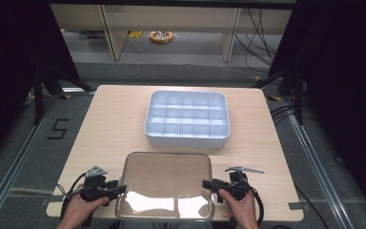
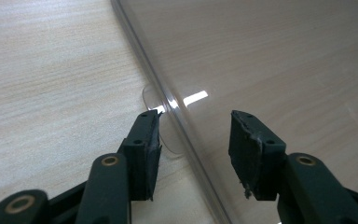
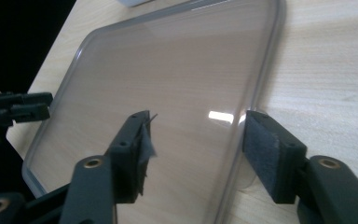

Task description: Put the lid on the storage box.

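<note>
You have a clear plastic lid (image 1: 164,183) lying flat on the near part of the wooden table (image 1: 109,124), its near edge close to the table's front edge and a bright glare along that side. Beyond it, toward the middle of the table and apart from the lid, sits the pale blue compartment tray (image 1: 187,119), its cells divided in a grid. Your left gripper (image 1: 116,189) is at the lid's left edge, and in the left gripper view (image 2: 196,140) its two black jaws straddle the raised rim: one jaw is over bare table by a small round tab that sticks out from the lid's edge, the other is over the clear panel. There is a visible gap between the pads and the rim, so the jaws stand parted and are not pressing on the lid. Your right gripper (image 1: 208,185) is at the lid's right edge, and in the right gripper view (image 3: 196,140) it straddles that rim likewise, one jaw over the panel, the other outside it over the table, close beside the rim. Those jaws are also parted with nothing clamped. The left gripper's tips (image 3: 28,107) show at the lid's far side in that view.
</note>
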The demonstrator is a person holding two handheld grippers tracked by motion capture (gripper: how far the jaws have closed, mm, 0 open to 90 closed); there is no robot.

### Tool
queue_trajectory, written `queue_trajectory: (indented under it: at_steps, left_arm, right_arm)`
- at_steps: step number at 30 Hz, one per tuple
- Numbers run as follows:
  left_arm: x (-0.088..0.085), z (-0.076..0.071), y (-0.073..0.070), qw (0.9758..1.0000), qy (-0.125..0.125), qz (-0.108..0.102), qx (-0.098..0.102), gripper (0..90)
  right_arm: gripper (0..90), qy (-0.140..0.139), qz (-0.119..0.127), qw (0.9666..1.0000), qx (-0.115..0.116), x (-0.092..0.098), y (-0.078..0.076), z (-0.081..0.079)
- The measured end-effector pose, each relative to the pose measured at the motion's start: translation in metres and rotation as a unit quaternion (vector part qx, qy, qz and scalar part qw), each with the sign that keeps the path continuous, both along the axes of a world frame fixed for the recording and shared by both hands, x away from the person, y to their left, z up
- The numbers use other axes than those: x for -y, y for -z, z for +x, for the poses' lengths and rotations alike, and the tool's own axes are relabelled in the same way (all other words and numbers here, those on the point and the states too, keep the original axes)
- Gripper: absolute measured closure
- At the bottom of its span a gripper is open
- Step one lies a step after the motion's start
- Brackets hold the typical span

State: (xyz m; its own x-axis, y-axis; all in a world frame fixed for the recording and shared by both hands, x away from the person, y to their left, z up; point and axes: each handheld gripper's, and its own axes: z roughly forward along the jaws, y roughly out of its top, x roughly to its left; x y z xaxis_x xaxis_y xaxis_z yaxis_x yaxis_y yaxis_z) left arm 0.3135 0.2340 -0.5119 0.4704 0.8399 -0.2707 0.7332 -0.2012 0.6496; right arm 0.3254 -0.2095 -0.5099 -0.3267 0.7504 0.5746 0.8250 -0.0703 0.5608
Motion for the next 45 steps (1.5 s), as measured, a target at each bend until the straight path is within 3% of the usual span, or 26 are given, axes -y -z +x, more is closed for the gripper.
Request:
queue_trajectory:
  at_steps: [2,6,7,8,12,15,17,18,20,21,23,25,26,27,28,29,30,31,32,33,35,36,40,42,43,45]
  left_arm:
    - [0.002,-0.001,0.000,1.0000,0.002,-0.002,0.000,53.9]
    - [0.003,-0.001,0.000,1.0000,0.004,0.005,0.002,53.9]
    - [0.001,-0.001,-0.001,0.9999,0.013,0.007,-0.001,53.9]
    - [0.001,-0.001,-0.001,0.9999,0.013,0.005,-0.001,53.9]
    - [0.003,-0.002,-0.001,0.9999,0.010,0.006,0.003,53.9]
    - [0.004,-0.002,0.000,0.9999,0.006,0.009,0.005,53.9]
    - [0.002,-0.002,-0.002,0.9996,0.021,0.018,0.002,54.0]
    - [0.003,-0.003,-0.001,0.9997,0.018,0.016,0.003,54.0]
    - [0.005,-0.002,-0.001,0.9999,0.007,0.011,0.005,53.9]
    - [0.005,-0.003,-0.001,0.9999,0.007,0.008,0.004,53.9]
    - [0.003,-0.003,-0.001,0.9997,0.015,0.017,0.007,53.8]
    - [0.003,-0.002,-0.001,0.9999,0.003,0.015,0.005,53.6]
    - [0.002,-0.002,0.000,0.9999,0.001,0.011,0.004,53.6]
    - [0.001,-0.003,-0.001,0.9998,0.012,0.017,0.004,53.8]
    - [0.003,-0.003,-0.001,0.9999,0.002,0.010,0.005,53.6]
    - [0.003,-0.003,0.000,0.9999,0.000,0.010,0.005,53.1]
    - [0.001,-0.002,-0.001,0.9999,0.009,0.007,0.002,53.2]
    - [0.001,-0.002,-0.001,0.9999,0.010,0.010,-0.002,53.3]
    - [0.001,-0.002,-0.001,1.0000,0.008,0.006,0.000,53.2]
    - [0.001,-0.002,0.000,1.0000,0.000,0.001,0.003,53.0]
    - [0.002,-0.002,0.000,1.0000,0.001,0.001,0.002,52.6]
    - [0.000,-0.002,-0.001,0.9999,0.012,0.008,-0.002,52.1]
    - [0.002,-0.002,0.000,1.0000,0.004,-0.007,0.000,47.8]
    - [-0.001,0.000,-0.001,0.9998,0.014,-0.014,-0.010,45.7]
    - [-0.001,0.001,0.000,0.9996,0.006,-0.027,-0.011,44.4]
    - [-0.005,0.003,0.000,0.9997,0.008,-0.021,-0.009,38.6]
  right_arm:
    - [50.0,0.006,-0.010,0.9998,0.013,0.001,-0.002,-0.001]
    - [45.6,0.017,-0.059,0.9978,0.025,0.005,-0.003,0.000]
    - [45.6,0.032,-0.049,0.9983,0.004,0.004,-0.005,-0.002]
    - [45.3,0.020,-0.059,0.9978,0.022,0.008,-0.004,0.000]
    - [45.6,0.007,-0.045,0.9990,0.003,0.005,0.001,0.001]
    - [44.2,0.019,-0.042,0.9990,0.002,0.003,0.002,0.001]
    - [44.8,0.037,-0.008,0.9991,-0.018,0.005,0.003,-0.001]
    - [45.5,0.038,0.003,0.9992,-0.012,0.006,0.005,0.000]
    - [46.2,0.037,0.006,0.9993,-0.004,0.009,0.007,0.000]
    - [46.2,0.038,0.009,0.9992,-0.013,0.009,0.006,-0.001]
    - [46.8,0.044,0.024,0.9986,-0.016,0.011,0.007,-0.002]
    - [50.8,0.061,0.062,0.9943,-0.061,0.011,0.002,-0.007]
    - [51.3,0.053,0.056,0.9964,-0.034,0.014,0.006,-0.005]
    - [55.4,0.054,0.068,0.9954,-0.041,0.015,0.007,-0.006]
    - [60.4,0.054,0.114,0.9893,-0.074,0.012,0.006,-0.009]
    - [62.3,0.052,0.132,0.9863,-0.083,0.010,0.007,-0.010]
    - [64.2,0.038,0.115,0.9914,-0.049,0.009,0.010,-0.009]
    - [64.7,0.037,0.096,0.9935,-0.049,0.005,0.004,-0.010]
    - [66.0,0.032,0.094,0.9934,-0.057,0.005,0.000,-0.011]
    - [66.8,0.027,0.087,0.9950,-0.041,0.007,0.001,-0.010]
    - [66.8,0.020,0.098,0.9935,-0.053,0.007,-0.003,-0.012]
    - [66.9,0.005,0.087,0.9960,-0.019,0.009,0.001,-0.011]
    - [69.0,-0.014,0.092,0.9956,0.011,0.011,-0.001,-0.010]
    - [69.0,-0.024,0.088,0.9956,0.023,0.010,-0.005,-0.010]
    - [69.1,-0.027,0.090,0.9952,0.027,0.010,-0.006,-0.010]
    - [71.1,-0.034,0.082,0.9956,0.029,0.011,-0.008,-0.010]
